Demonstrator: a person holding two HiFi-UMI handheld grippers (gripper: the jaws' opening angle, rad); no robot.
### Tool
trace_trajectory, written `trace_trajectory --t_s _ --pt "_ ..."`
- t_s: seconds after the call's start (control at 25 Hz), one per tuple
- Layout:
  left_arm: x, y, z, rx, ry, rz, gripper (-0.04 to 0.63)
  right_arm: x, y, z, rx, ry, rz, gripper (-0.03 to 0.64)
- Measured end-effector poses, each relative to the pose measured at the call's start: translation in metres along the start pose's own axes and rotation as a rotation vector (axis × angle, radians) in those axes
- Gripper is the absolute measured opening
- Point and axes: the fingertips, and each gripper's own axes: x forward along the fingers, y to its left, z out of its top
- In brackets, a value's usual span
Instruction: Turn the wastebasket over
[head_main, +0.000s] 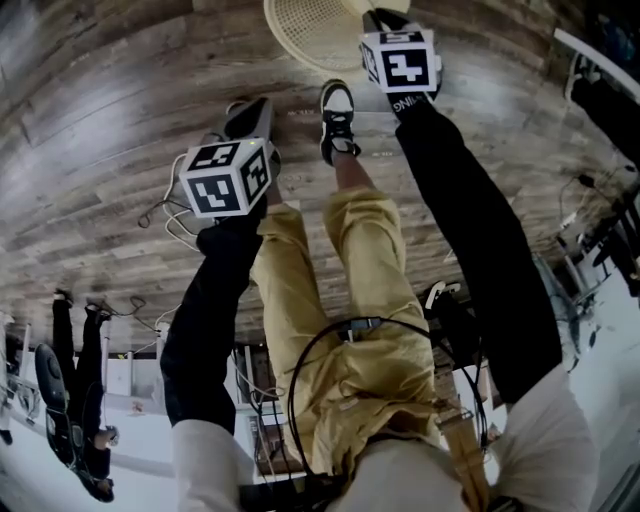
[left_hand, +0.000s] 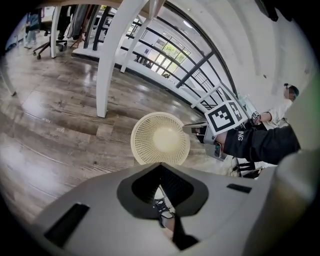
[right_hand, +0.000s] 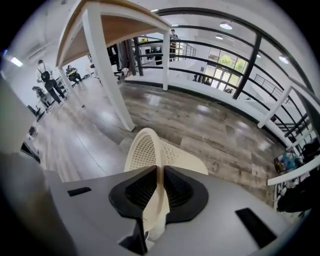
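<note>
Wastebasket (head_main: 312, 32) ahead of shoe (head_main: 337, 118)

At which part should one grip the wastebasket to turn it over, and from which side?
I would grip the wastebasket at its rim, coming from above, one pad inside, one outside. The mesh wall is thin enough for the pads; the round body is too wide. The right claw is shut there.

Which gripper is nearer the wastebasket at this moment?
Right. The right gripper is clamped on the rim of the wastebasket; the left gripper hangs apart from it over the floor, touching nothing.
</note>
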Motion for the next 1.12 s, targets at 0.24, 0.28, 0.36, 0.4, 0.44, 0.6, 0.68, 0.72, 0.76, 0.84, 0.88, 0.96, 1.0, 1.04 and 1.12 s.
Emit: trace_trajectory --t_s 0.24,0.28,0.36,0.4,0.44,0.6,0.68,0.72,0.76,0.84,0.88,0.96,1.0,1.04,1.12 --pt "0.000 0.007 -0.017 -0.021 0.018 -0.001 0.000 0.028 0.052 -0.025 0.091 0.073 0.120 0.046" --pt "0.000 0.009 -0.020 -0.023 0.022 -0.002 0.000 0.032 0.060 -0.029 0.135 0.083 0.146 0.044" --pt "-0.001 0.016 -0.026 -0.024 0.029 0.001 0.000 0.041 0.080 -0.032 0.215 0.098 0.211 0.040" --pt "-0.002 0.020 -0.028 -0.026 0.033 0.006 0.000 0.045 0.092 -0.032 0.243 0.106 0.246 0.038" --pt "-0.003 0.025 -0.031 -0.031 0.035 0.013 0.000 0.049 0.104 -0.032 0.263 0.116 0.279 0.037" --pt "-0.006 0.035 -0.035 -0.051 0.031 0.026 0.000 0.066 0.134 -0.033 0.274 0.150 0.351 0.035" --pt "-0.006 0.037 -0.034 -0.053 0.026 0.023 0.000 0.072 0.142 -0.035 0.271 0.165 0.365 0.035" --pt "-0.006 0.039 -0.033 -0.055 0.023 0.022 0.000 0.074 0.145 -0.034 0.274 0.164 0.369 0.037" --pt "-0.007 0.041 -0.032 -0.059 0.019 0.023 0.000 0.076 0.146 -0.031 0.277 0.155 0.372 0.037" --pt "-0.007 0.044 -0.030 -0.072 0.013 0.025 0.000 0.078 0.144 -0.025 0.286 0.135 0.385 0.037" --pt "-0.006 0.044 -0.029 -0.077 0.012 0.026 0.000 0.079 0.143 -0.021 0.291 0.129 0.397 0.037" --pt "-0.007 0.042 -0.027 -0.081 0.012 0.025 0.000 0.076 0.138 -0.013 0.304 0.102 0.416 0.038" --pt "-0.008 0.040 -0.025 -0.080 0.011 0.022 0.000 0.071 0.133 -0.006 0.312 0.077 0.419 0.038" --pt "-0.009 0.038 -0.023 -0.077 0.010 0.020 0.000 0.065 0.128 0.002 0.319 0.045 0.418 0.040" --pt "-0.014 0.032 -0.017 -0.064 0.011 0.018 0.000 0.046 0.115 0.019 0.327 -0.015 0.413 0.040"
